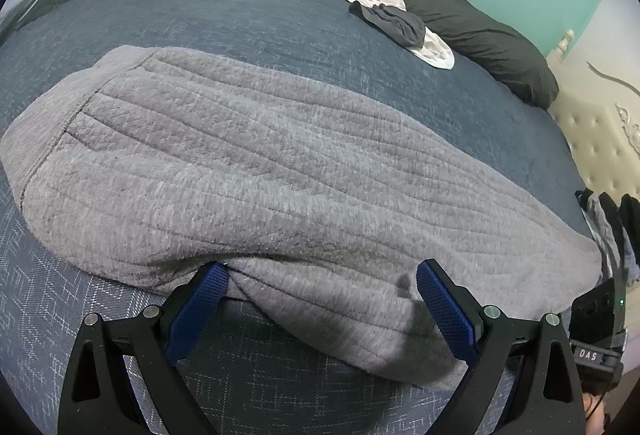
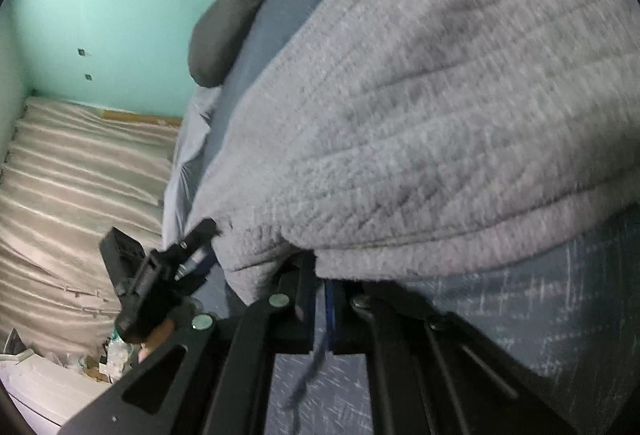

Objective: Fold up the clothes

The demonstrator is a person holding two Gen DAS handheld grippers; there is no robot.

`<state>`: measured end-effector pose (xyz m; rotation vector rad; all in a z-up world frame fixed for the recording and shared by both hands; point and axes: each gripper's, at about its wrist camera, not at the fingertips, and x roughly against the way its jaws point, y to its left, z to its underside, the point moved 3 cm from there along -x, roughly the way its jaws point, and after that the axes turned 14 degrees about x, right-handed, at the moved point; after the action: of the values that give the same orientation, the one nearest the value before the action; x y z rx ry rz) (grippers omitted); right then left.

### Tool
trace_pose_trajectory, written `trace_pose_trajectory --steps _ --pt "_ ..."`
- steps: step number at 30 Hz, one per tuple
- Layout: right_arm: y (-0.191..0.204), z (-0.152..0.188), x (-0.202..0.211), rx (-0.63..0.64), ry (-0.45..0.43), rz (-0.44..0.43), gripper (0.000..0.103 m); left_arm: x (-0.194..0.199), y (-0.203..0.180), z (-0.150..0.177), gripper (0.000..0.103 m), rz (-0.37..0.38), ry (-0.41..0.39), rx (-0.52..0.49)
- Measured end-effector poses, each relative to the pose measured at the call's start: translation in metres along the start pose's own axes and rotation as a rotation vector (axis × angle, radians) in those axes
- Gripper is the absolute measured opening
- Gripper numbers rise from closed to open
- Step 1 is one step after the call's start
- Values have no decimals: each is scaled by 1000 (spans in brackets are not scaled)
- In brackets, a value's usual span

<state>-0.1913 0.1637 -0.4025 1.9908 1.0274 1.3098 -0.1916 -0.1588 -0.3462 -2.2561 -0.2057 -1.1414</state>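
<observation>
Left tongs [image 1: 322, 287] standing wide, straddling the near hem of the grey garment [image 1: 248, 171] – lying on the bed [image 1: 240, 15]; right tongs [image 2: 320, 275] pinching that hem.

One readable marking: white capitals "DAS" on a dark strap [image 1: 591, 355] wrapped round the black device at the right edge of the left wrist view. Nothing legible on the bedding, the clothes or the walls in either view.
</observation>
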Motion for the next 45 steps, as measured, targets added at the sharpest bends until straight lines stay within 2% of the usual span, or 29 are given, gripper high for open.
trace_pose_trajectory --steps 7,12,15,18,19,20,21,24,30,33,34,36,38,40,43,45 --pt "10 -3 2 75 7 52 3 2 1 -3 98 8 -3 2" --pt "13 -9 8 75 -6 65 7 3 2 -5 98 13 -4 3" --pt "10 -6 19 51 -14 47 7 9 2 -6 98 22 -19 18" --pt "9 -7 31 10 -57 23 9 19 0 -8 98 30 -48 23" --pt "8 -9 33 -7 -67 12 16 23 -1 -9 98 25 -65 18" --pt "8 -11 35 -22 -83 -4 35 28 -2 -10 98 15 -87 10" --pt "5 -14 37 -37 -95 -7 43 31 -2 -12 98 9 -100 8" --pt "-2 -18 38 -107 -117 -67 45 35 0 -15 98 4 -119 18" --pt "-19 -12 22 -223 -64 -104 45 29 4 -13 98 -16 -107 22" --pt "-23 -17 16 -224 -77 -99 45 28 3 -13 98 -18 -106 20" --pt "-24 -18 15 -230 -79 -103 44 29 3 -13 98 -18 -106 18" --pt "-24 -19 14 -220 -84 -75 33 29 5 -12 98 -18 -104 18" --pt "-23 -20 15 -205 -90 -68 13 30 6 -12 98 -18 -104 20" --pt "-21 -23 21 -178 -126 -63 3 31 8 -12 98 -17 -105 24" --pt "-14 -34 42 -118 -205 -50 1 32 10 -13 98 -19 -110 28" --pt "-12 -37 45 -100 -210 -40 1 31 11 -13 98 -21 -109 30"
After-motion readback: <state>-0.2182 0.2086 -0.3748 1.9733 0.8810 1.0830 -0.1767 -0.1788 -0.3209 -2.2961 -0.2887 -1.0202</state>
